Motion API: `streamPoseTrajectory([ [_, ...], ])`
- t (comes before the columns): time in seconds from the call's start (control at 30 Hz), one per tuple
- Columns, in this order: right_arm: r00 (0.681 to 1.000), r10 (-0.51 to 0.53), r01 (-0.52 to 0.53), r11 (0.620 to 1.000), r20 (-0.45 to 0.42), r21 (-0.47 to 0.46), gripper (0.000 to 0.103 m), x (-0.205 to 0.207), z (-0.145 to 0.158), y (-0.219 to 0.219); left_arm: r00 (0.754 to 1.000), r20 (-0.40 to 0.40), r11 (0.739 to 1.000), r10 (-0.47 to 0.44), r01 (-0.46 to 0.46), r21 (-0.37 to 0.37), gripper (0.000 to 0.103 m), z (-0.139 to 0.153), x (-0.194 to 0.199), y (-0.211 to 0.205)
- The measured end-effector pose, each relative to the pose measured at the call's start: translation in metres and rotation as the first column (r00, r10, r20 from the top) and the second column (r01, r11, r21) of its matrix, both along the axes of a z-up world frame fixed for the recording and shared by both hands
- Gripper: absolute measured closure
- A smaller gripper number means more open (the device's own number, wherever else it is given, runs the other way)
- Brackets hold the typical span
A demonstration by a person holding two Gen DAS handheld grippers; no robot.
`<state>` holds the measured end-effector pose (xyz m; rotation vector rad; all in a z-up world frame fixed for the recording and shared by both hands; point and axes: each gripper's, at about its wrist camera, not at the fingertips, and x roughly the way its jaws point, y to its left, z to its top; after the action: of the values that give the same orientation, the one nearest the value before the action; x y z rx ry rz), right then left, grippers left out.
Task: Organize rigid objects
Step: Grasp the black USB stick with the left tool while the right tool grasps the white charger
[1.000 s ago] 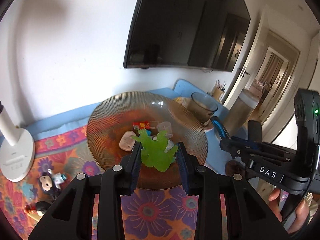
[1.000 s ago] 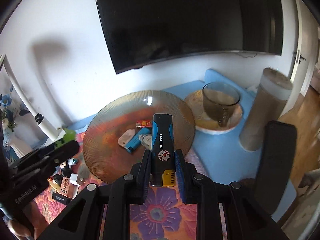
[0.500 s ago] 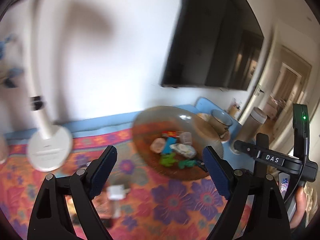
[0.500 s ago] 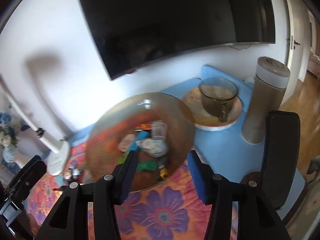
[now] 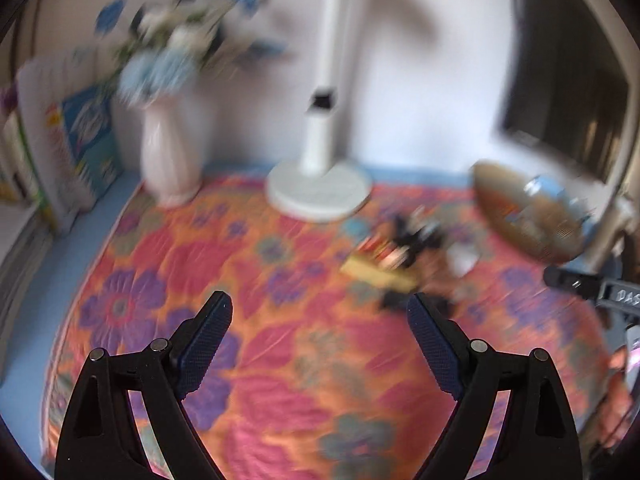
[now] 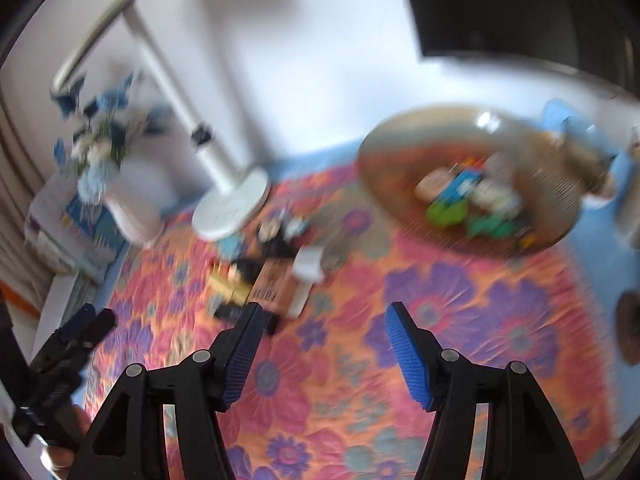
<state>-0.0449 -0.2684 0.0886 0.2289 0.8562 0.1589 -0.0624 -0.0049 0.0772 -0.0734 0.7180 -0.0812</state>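
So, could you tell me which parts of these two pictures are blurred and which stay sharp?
Left wrist view: flowers, lamp and clutter are smeared; the tool is crisp. Right wrist view: bowl and quilt streak; its tool is sharp.

You've got a white vase point(image 5: 170, 160) of blue and white flowers point(image 5: 176, 36) at the back left, a white lamp point(image 5: 320, 184) standing just right of it, and a dark TV point(image 6: 520, 12) on the wall. The flowery orange and pink cloth point(image 5: 280, 360) covers most of the bench, and a blue printed pack point(image 5: 90, 136) leans left of the vase.
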Motion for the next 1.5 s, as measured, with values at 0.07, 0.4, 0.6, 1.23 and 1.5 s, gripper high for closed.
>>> streamPoseTrajectory([
  [0.07, 0.999, 0.028, -0.029, 0.998, -0.032, -0.05, 0.041, 0.01, -0.024, 0.014, 0.999, -0.048, 1.0, 0.019, -0.02, -0.014, 0.015, -0.025, 0.004, 0.011],
  [0.4, 0.994, 0.107, -0.102, 0.976, 0.018, -0.195, 0.027, 0.002, -0.071, 0.042, 0.995, -0.096, 1.0, -0.029, 0.028, -0.013, 0.015, -0.054, 0.002, 0.006],
  [0.6, 0.991, 0.132, -0.121, 0.955, 0.02, -0.27, 0.025, -0.001, -0.072, 0.056, 0.996, -0.083, 0.999, -0.036, 0.039, 0.023, 0.015, -0.054, -0.001, -0.001],
  [1.23, 0.985, 0.138, -0.154, 0.973, -0.1, -0.175, 0.044, 0.077, -0.054, 0.012, 0.871, -0.219, 0.873, -0.44, 0.472, 0.124, 0.03, -0.039, 0.065, -0.071],
  [1.5, 0.978, 0.201, -0.208, 0.959, -0.055, -0.194, 0.044, 0.099, -0.068, 0.014, 0.816, -0.243, 0.832, -0.524, 0.552, 0.06, 0.035, -0.064, 0.094, -0.086],
])
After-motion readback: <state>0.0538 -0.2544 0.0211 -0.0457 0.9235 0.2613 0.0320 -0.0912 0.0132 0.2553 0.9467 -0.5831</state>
